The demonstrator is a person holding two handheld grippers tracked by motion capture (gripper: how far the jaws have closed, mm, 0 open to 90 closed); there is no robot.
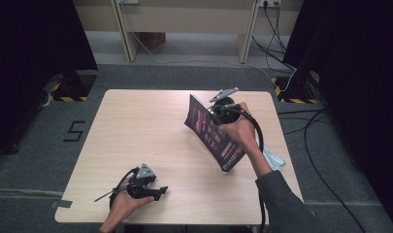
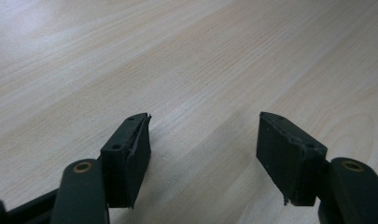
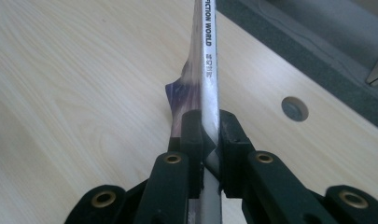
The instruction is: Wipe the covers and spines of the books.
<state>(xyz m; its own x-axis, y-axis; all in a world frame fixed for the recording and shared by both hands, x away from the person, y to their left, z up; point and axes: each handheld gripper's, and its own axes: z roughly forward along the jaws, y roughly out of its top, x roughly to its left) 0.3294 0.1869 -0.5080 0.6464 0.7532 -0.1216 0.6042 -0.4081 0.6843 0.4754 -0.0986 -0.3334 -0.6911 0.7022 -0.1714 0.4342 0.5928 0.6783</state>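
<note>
Your right gripper [image 3: 209, 135] is clamped on the magazine [image 1: 214, 133] spine; lift slow, keep it vertical. Left gripper [image 2: 203, 154] is apart, idle on the desk [image 1: 145, 131].

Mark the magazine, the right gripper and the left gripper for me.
magazine [image 1: 214, 133], high view, on its colourful cover.
right gripper [image 3: 210, 133], right gripper view, between its fingertips, shut on the spine.
left gripper [image 2: 203, 149], left gripper view, in the open gap between its fingertips.

On the table [image 1: 150, 131], the magazine [image 1: 211, 131] stands tilted at the right half, clamped in the right gripper [image 3: 209, 135]. The left gripper [image 1: 153, 190] lies near the front-left edge, well apart.
</note>
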